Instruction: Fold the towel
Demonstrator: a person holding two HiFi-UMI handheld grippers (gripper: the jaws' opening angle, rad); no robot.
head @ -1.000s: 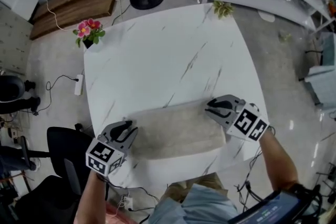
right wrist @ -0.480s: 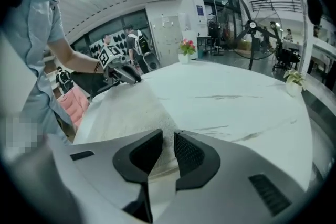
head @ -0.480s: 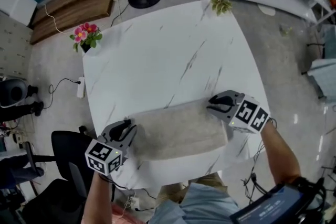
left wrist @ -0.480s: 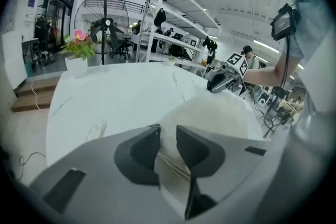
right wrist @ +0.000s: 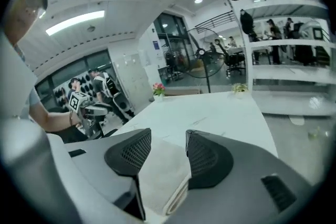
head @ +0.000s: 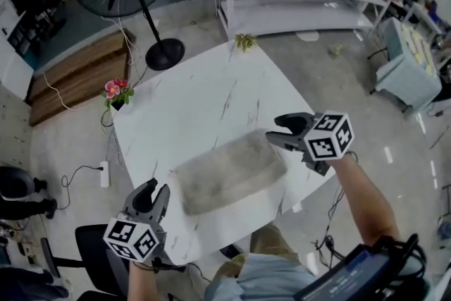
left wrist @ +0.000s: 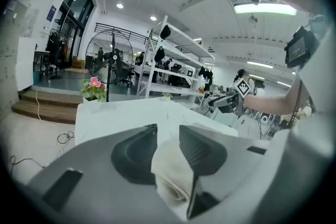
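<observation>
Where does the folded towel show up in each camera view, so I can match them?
Head view: folded towel lies at centre, on the near part of the white table.
Left gripper view: the towel sits low centre.
Right gripper view: the towel sits low centre.
Shared landmark: the pink flowers at a table corner.

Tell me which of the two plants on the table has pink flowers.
The potted plant at the left corner of the table in the head view; the sprig at the far corner is plain green.
</observation>
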